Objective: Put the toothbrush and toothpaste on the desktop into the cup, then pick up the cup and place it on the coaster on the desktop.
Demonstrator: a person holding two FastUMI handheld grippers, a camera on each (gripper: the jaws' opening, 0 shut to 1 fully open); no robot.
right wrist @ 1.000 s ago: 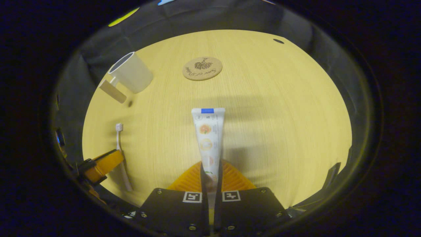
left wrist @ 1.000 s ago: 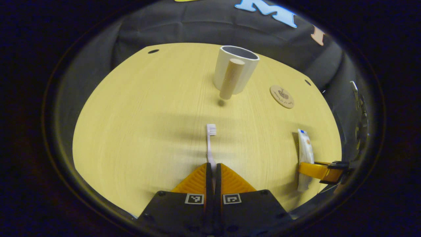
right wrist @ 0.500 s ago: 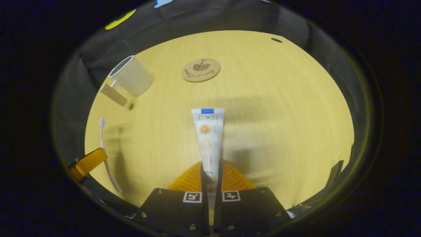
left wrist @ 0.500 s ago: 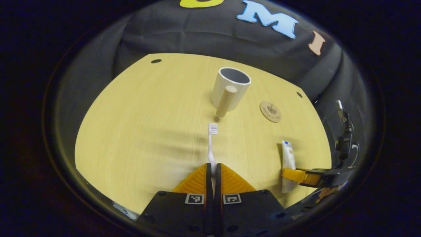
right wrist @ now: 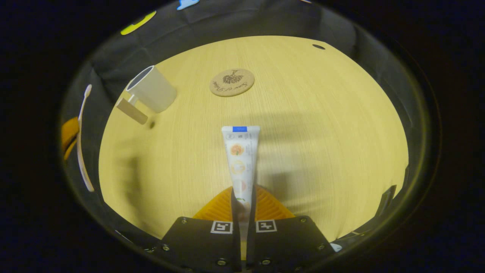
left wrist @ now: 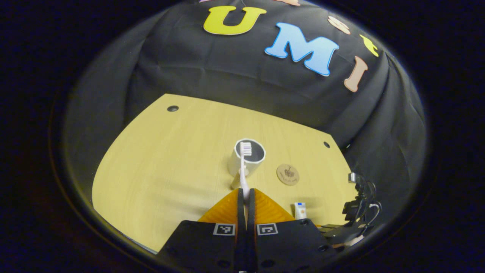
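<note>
Pale wood grain covers the tabletop (right wrist: 322, 125), where the white cup (right wrist: 151, 89) stands upright near one far corner, mouth open and empty, its wooden handle (right wrist: 131, 110) jutting toward the near edge. The round coaster (right wrist: 232, 82) lies flat just beside it, bare and ready for the cup.

The left claw (left wrist: 246, 195) is clamped on the toothbrush (left wrist: 243, 167) by the lower handle, bristles leading, held high above the tabletop so the head lines up with the cup's mouth; this looks like the approach to dropping it in.

The right claw (right wrist: 243, 199) is closed on the toothpaste (right wrist: 240, 159) near one end, the tube pointing toward the far edge. It seems held low and back, probably leaving the cup free for the toothbrush first.
</note>
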